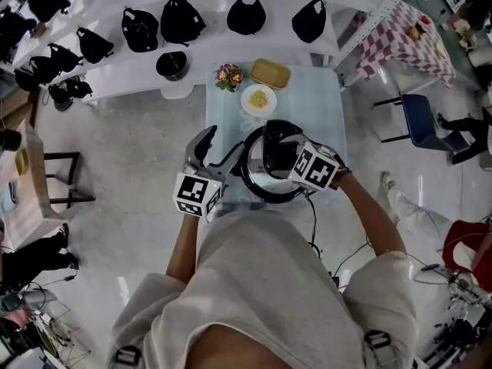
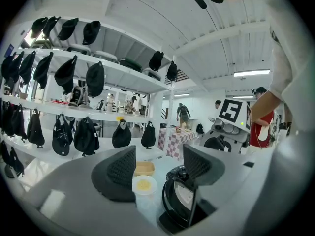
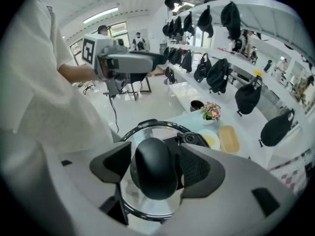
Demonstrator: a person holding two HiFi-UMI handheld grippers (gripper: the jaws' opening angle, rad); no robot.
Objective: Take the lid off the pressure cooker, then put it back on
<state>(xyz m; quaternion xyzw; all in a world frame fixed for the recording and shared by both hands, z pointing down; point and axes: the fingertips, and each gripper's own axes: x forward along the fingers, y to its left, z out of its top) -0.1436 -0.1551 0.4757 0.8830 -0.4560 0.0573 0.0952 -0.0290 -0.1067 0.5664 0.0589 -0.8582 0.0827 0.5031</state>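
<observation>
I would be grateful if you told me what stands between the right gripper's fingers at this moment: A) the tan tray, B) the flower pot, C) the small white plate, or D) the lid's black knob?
D: in the right gripper view the lid's black knob fills the space between the two fingers, above the glass of the lid.

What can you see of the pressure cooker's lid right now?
The lid is a round, shiny disc, glass or polished metal, with a black rim. A large black domed knob rises from its middle; a round black fitting sits at its far edge. It seems to rest level on the pressure cooker. The right claw points down over it, open pads flanking the knob without visibly squeezing.
</observation>
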